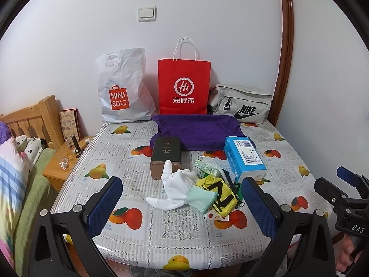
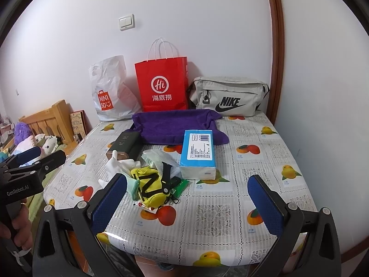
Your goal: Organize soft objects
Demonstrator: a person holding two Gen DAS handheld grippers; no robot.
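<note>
Both tongs stand wide open and hold nothing.

From the left wrist camera, the left gripper (image 1: 182, 198) hovers low over the near part of the table (image 1: 288, 152), its blue pads spread apart. Between them, toward twelve o'clock, lies the white glove (image 1: 178, 185) with a pale green cuff, and touching it at three o'clock sits the yellow pouch (image 1: 219, 192) with black lettering. A dark tin box (image 1: 165, 155) stands just beyond the glove at eleven o'clock, and a blue tissue pack (image 1: 244, 158) stands at one o'clock, near the right pad. A clear wrapped packet (image 1: 206, 165) lies between box and pack. Farther back a purple towel (image 1: 196, 131) is spread flat, and behind it stand a white Miniso bag (image 1: 124, 87), a red paper bag (image 1: 184, 85) and a grey Nike bag (image 1: 242, 106) against the wall. The right gripper (image 1: 350, 184) shows at three o'clock, beyond the table's right edge.

From the right wrist camera, the right gripper (image 2: 186, 198) also hovers above the near table edge (image 2: 230, 249). The yellow pouch (image 2: 152, 184) lies at eleven o'clock, just beside the left pad, which hides part of the white glove (image 2: 116, 165). The blue tissue pack (image 2: 198, 152) stands at twelve o'clock, well apart from the pads. The purple towel (image 2: 170, 124) lies behind it. The left gripper (image 2: 34, 159) shows at nine o'clock.
</note>
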